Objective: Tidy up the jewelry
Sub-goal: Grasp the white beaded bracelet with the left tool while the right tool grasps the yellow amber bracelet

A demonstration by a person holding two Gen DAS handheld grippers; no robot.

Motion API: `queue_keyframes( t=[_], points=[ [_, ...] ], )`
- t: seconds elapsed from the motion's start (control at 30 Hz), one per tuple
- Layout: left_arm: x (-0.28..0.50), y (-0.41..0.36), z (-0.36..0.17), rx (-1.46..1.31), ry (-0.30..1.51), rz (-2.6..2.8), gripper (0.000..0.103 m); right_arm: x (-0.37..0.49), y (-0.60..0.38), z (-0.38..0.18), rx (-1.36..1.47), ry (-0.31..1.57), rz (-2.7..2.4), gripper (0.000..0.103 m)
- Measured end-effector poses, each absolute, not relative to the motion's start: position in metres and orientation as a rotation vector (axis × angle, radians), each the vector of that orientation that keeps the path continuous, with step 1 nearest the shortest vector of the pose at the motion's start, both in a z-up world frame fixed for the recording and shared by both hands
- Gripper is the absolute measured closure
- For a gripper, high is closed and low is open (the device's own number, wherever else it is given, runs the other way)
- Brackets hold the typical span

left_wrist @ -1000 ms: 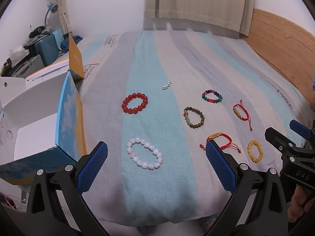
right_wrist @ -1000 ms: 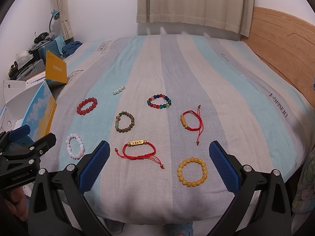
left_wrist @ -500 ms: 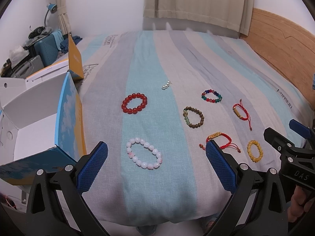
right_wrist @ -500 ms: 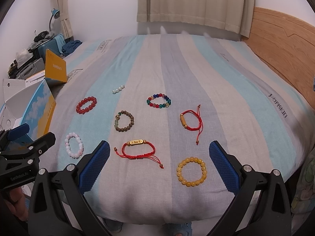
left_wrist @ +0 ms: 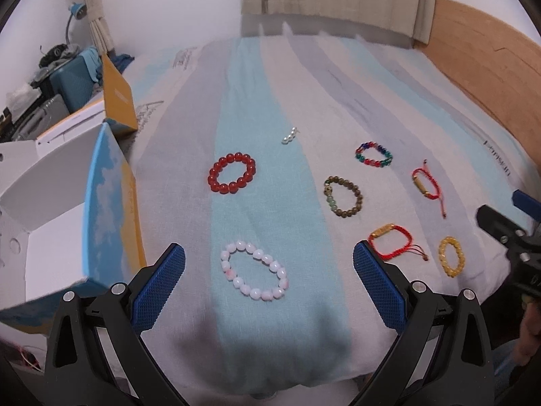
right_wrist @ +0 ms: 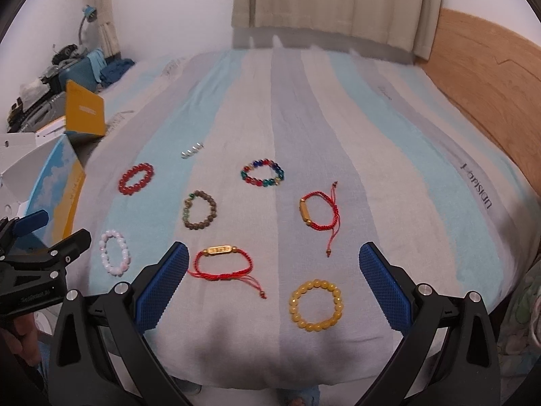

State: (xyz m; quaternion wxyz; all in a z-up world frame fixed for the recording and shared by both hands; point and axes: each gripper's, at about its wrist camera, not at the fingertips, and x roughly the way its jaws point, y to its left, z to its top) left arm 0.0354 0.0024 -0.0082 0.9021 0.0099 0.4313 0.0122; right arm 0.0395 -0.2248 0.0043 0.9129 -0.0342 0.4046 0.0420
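Observation:
Several bracelets lie on the striped bedsheet (left_wrist: 257, 101). My left gripper (left_wrist: 268, 282) is open and empty, just above the near edge, with the pink-white bead bracelet (left_wrist: 253, 274) between its fingers. A red bead bracelet (left_wrist: 232, 172), a pearl strand (left_wrist: 289, 136) and a brown bead bracelet (left_wrist: 343, 196) lie beyond. My right gripper (right_wrist: 272, 286) is open and empty, over a red cord bracelet with a gold bar (right_wrist: 223, 264) and a yellow bead bracelet (right_wrist: 316, 305). A second red cord bracelet (right_wrist: 319, 213) and a multicolour bead bracelet (right_wrist: 263, 173) lie farther off.
An open white box with blue and orange flaps (left_wrist: 50, 230) stands at the bed's left edge. Clutter and a suitcase (left_wrist: 67, 74) sit behind it. A wooden headboard (right_wrist: 490, 67) runs along the right. Curtains (right_wrist: 334, 3) hang at the back.
Both grippers have moved slightly forward and lower toward the bed, so the bracelets appear a little closer. Both stay open; nothing was picked up.

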Motion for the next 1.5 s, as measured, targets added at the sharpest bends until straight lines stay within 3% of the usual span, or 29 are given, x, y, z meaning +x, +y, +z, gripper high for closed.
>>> queue_keyframes(
  t=[0.6,0.9,1.07,1.23,1.5],
  points=[
    [0.086,0.014,-0.089,0.008,1.072,0.022,0.006,0.097,-0.26,-0.078,-0.064,1.151,0.043,0.008],
    [0.093,0.022,-0.109,-0.008,1.123,0.023,0.006,0.101,-0.27,-0.101,-0.05,1.222,0.045,0.013],
    [0.094,0.024,-0.115,-0.001,1.134,0.019,0.007,0.103,-0.276,-0.112,-0.027,1.265,0.046,0.023],
    [0.095,0.023,-0.114,-0.001,1.144,0.011,0.015,0.104,-0.279,-0.12,0.005,1.305,0.067,0.033],
    [0.092,0.022,-0.111,-0.023,1.16,-0.01,0.049,0.107,-0.283,-0.125,0.042,1.321,0.092,0.053]
  ],
)
